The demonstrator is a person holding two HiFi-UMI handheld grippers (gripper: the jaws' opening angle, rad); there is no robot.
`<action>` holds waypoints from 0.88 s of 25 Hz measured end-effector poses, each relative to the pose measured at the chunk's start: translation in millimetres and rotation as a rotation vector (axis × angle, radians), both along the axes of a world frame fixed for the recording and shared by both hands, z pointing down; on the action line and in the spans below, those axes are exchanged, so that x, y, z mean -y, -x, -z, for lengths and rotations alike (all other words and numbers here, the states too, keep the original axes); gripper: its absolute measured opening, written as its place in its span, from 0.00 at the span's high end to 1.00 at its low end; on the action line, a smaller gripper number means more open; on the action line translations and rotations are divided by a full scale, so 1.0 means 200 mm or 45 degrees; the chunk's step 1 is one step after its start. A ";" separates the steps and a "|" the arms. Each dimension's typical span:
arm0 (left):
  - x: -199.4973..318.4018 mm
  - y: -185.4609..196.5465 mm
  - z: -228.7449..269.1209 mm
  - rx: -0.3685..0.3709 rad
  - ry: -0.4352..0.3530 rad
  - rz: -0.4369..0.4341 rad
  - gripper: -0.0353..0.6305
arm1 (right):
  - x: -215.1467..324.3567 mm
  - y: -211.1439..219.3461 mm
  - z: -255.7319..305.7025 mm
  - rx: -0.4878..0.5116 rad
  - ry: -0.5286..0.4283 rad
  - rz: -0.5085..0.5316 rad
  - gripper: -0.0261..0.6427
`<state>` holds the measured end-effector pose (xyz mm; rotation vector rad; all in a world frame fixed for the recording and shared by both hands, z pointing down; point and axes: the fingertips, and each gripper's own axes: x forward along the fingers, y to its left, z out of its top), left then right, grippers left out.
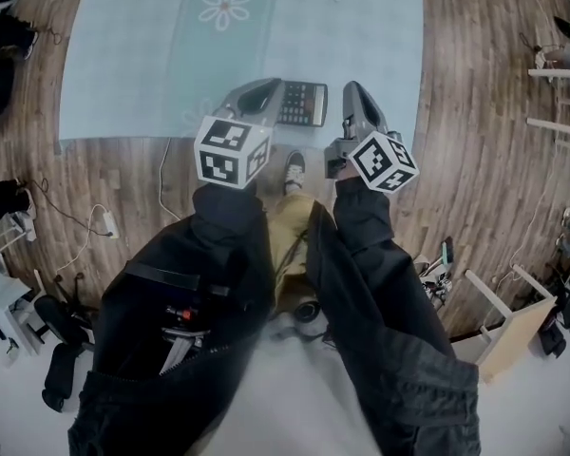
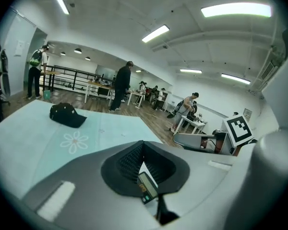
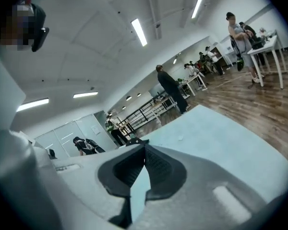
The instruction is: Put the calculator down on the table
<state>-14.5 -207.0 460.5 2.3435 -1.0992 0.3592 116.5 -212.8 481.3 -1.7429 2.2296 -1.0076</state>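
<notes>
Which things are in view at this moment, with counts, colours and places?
calculator: one, dark, flat on the table between the two grippers.
table: one, pale teal cover with a white flower, ahead.
cap: one, black, on the table's far part.
floor: one, brown wood, around the table.
people: several, mixed clothing, at background desks.
sleeves: two, black, behind the grippers.
left gripper: one, grey, shut, empty, above the table.
right gripper: one, grey, shut, empty, above the table.

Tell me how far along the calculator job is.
Done: the calculator lies flat on the light blue table, held by neither gripper. In hand: nothing; the left gripper and the right gripper are both shut and empty. Left: nothing visible; the task looks finished.
</notes>
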 end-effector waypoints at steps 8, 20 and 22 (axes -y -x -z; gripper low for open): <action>0.05 0.00 0.51 -0.073 -0.283 0.021 0.95 | 0.05 0.15 0.60 -0.134 -0.253 0.096 0.97; 0.06 -0.05 0.99 -0.158 -0.567 0.047 0.95 | 0.01 0.29 1.15 -0.462 -0.535 0.149 0.97; 0.06 -0.06 1.06 -0.178 -0.602 0.044 0.95 | 0.01 0.29 1.22 -0.480 -0.565 0.143 0.97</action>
